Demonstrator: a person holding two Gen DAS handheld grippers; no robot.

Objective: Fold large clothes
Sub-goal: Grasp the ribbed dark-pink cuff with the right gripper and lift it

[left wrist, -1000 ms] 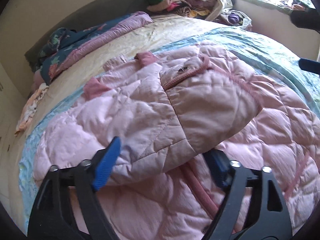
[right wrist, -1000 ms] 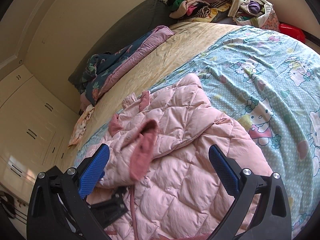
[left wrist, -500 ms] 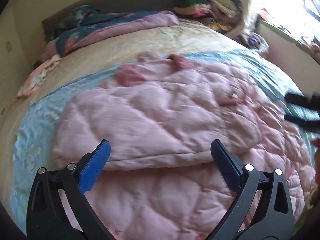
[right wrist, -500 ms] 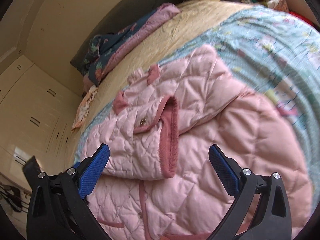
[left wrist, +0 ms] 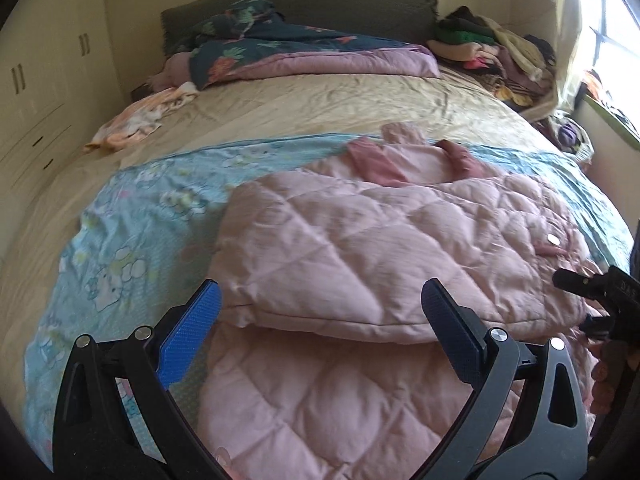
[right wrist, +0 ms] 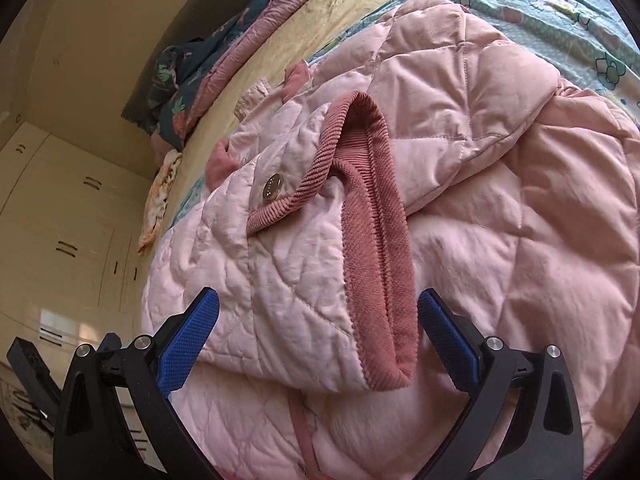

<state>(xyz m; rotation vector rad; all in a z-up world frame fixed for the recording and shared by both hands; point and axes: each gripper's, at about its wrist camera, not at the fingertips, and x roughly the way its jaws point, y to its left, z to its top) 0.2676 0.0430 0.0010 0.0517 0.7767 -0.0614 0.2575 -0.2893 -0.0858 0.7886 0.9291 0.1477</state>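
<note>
Pink coat [left wrist: 360,248] lies folded on the blue sheet [left wrist: 132,240]. Left gripper [left wrist: 320,316] gapes wide above it, empty; right gripper [right wrist: 318,320] spread too, straddling the cuff [right wrist: 372,240]. No legible writing.

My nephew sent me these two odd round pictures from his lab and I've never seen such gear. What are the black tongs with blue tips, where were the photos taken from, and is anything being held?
There is no robot here. A person holds a hand tool in each hand, each with two fingers and blue pads, and a wide-angle camera on each tool looks forward along its fingers, hence the round, bent look.

One picture comes from the left gripper, the other from the right gripper. The right tool also shows at the edge of the left view.

A pink quilted jacket lies on a bed, partly over a blue cartoon-print sheet. One sleeve is folded across the body, and its dark pink ribbed cuff lies between the right gripper's pads, which are not pressing it.

Both grippers are open, so nothing is held.
</note>
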